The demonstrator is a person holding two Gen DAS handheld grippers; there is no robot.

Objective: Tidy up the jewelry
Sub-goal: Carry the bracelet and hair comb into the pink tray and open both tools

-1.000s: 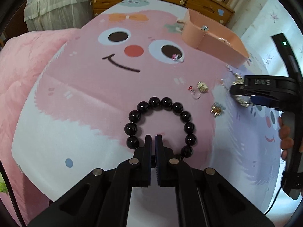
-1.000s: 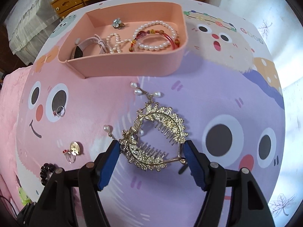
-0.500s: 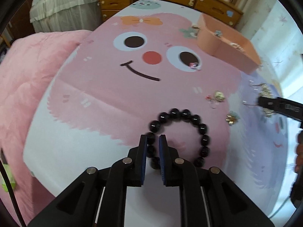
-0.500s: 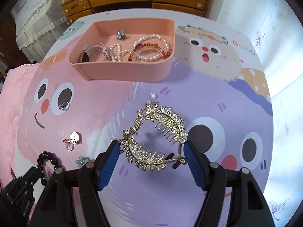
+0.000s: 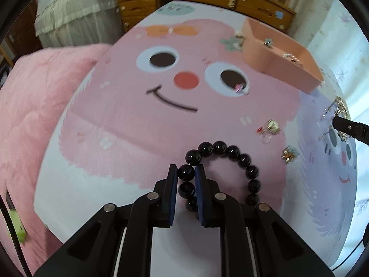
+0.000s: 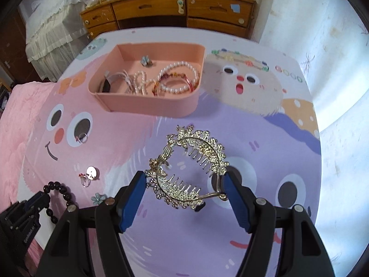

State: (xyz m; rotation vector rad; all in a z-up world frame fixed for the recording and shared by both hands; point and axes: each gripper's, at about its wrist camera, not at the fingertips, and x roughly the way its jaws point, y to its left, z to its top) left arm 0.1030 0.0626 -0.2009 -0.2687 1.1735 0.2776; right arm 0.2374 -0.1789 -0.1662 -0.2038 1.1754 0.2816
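Note:
A black bead bracelet (image 5: 232,150) lies on the cartoon-print cloth. My left gripper (image 5: 186,168) stands over its left side, shut on it, one bead filling the narrow gap and touching both pads. From the right wrist view that gripper (image 6: 34,204) and the bracelet (image 6: 54,185) sit at the lower left. My right gripper (image 6: 184,176) is shut on a gold hair-comb tiara (image 6: 198,147), held by its two ends above the cloth. A pink tray (image 6: 147,108) beyond it holds pearl strands, bead bracelets and a watch.
Loose on the cloth are a ring (image 6: 81,137) on a printed eye, a small earring pair (image 6: 92,173) and a blue flower clip (image 6: 98,197). A wooden dresser (image 6: 184,7) stands behind the bed. A pink quilt (image 5: 34,106) lies at the left.
My left jaws parted slightly from fully shut and slid around the bracelet's beads. My right gripper rose with the tiara, lifting it clear of the cloth.

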